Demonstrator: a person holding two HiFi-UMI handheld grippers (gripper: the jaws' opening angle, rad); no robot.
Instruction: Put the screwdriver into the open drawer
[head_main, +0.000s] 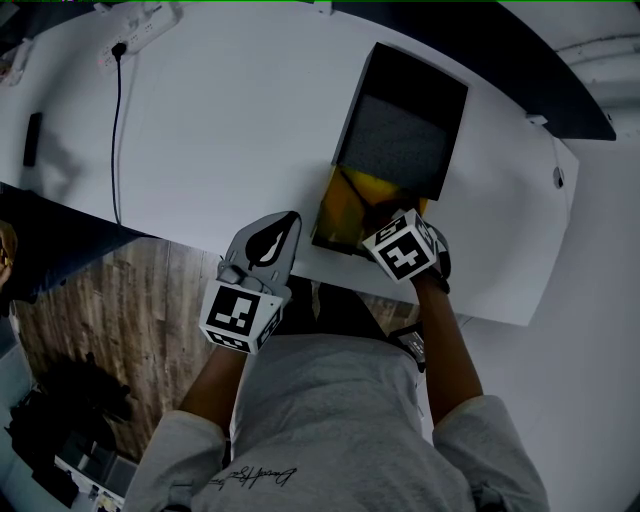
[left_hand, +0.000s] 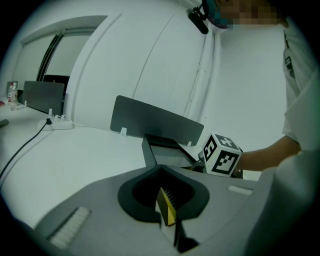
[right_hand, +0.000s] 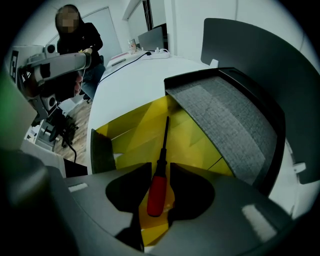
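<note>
In the right gripper view a screwdriver (right_hand: 158, 186) with a red handle and a black shaft lies in the open yellow drawer (right_hand: 200, 142), tip pointing away. My right gripper (right_hand: 160, 166) points steeply down over it. Its jaws stand open on either side of the handle, with a gap showing. From the head view that gripper (head_main: 388, 228) hangs over the drawer (head_main: 338, 205) at the table's near edge, and the screwdriver is hidden. My left gripper (head_main: 280, 228) rests shut and empty left of the drawer; in its own view its tips (left_hand: 160, 168) meet.
The drawer belongs to a black box with a grey felt top (head_main: 400, 130) on the white table (head_main: 220, 120). A power strip (head_main: 140, 22) and its cable (head_main: 117, 130) lie at the far left. A dark partition (head_main: 540, 60) runs behind. A person (right_hand: 75, 37) stands beyond.
</note>
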